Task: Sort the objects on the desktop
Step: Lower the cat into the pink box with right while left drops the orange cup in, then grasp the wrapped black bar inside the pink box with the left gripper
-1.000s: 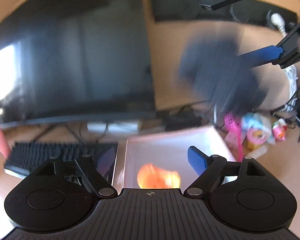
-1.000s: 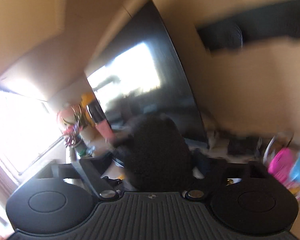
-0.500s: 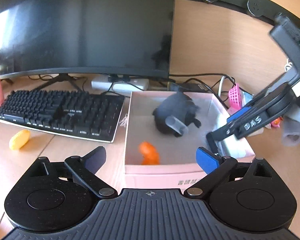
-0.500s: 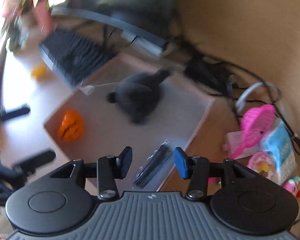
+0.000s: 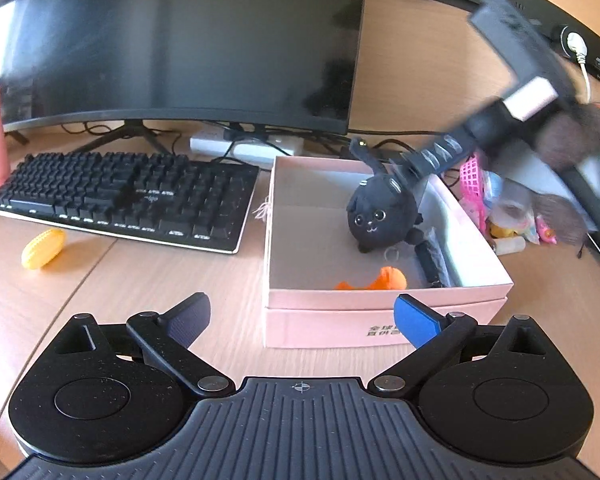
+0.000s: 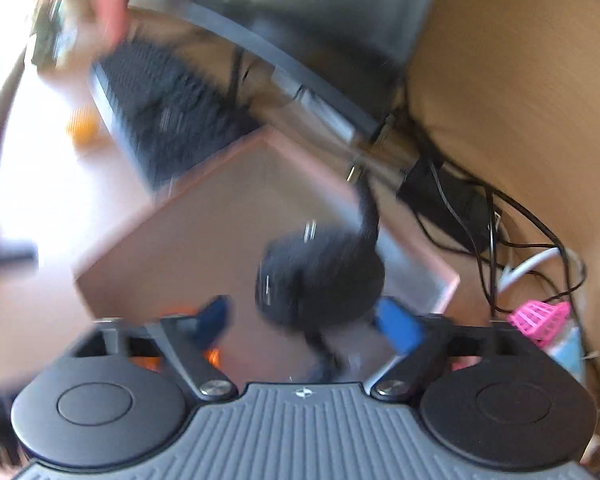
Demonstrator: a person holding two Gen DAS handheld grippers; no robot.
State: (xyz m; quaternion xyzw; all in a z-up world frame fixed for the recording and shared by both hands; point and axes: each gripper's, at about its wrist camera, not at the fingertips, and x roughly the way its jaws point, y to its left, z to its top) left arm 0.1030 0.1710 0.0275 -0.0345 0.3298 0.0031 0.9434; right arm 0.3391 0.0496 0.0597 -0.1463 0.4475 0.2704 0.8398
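A pink open box stands on the desk right of the keyboard. In it lie a black cat plush, an orange toy and a dark packet. My left gripper is open and empty just before the box's near wall. My right gripper is open, fingers either side of the plush above the box; this view is blurred. In the left wrist view the right gripper's arm reaches down to the plush from the right.
A black keyboard and a large monitor sit behind. A yellow corn-shaped toy lies on the desk at left. A pink basket and small toys clutter the right side, with cables behind.
The black plush went from the right gripper's hold into the box. The right gripper opened and now hangs low over it. The left gripper drew back from the box a little.
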